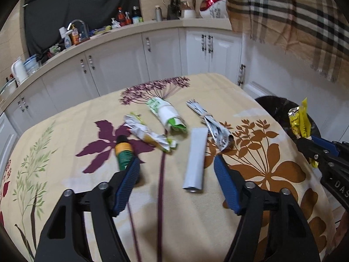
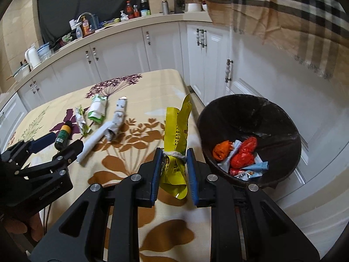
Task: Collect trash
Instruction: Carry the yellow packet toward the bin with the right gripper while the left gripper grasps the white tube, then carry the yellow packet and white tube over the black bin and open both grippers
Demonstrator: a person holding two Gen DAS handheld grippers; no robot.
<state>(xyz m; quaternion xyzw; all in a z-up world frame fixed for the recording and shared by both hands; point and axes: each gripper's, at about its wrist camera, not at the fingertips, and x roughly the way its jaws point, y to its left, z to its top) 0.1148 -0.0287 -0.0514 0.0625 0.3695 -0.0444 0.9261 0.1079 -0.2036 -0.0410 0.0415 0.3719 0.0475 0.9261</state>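
Trash lies scattered over the flower-printed cloth on the bench (image 1: 65, 131). The right tongs (image 2: 173, 159) are pinching a crumpled yellow wrapper (image 2: 177, 122), tied round with string, and hold it above the bench's right edge, just beside the black bin (image 2: 250, 113) that stands on the floor off that edge. Down in the bin sit red and orange wrappers (image 2: 242, 152) with some pale packets among them.

The left tongs (image 1: 176, 163) hang spread over the middle of the bench with nothing gripped. Between their blue pads (image 1: 226, 185) lies a flat grey-white packet (image 1: 196, 159), lengthwise and untouched by either pad. By the left pad is a small green and yellow bottle (image 1: 124, 152) with a black cap, lying on its side on a purple flower; whether the pad touches it I cannot tell. Toward the far edge lie three more bundles: a crumpled white and yellow wrapper (image 1: 148, 133), a rolled white and green wrapper (image 1: 168, 115) tied with string, and a silvery tied wrapper (image 1: 209, 124) nearest the right edge.

Beyond the bench run white cupboards (image 1: 122, 65) under a worktop crowded with bottles, and a plaid cloth (image 1: 294, 21) hangs at the upper right
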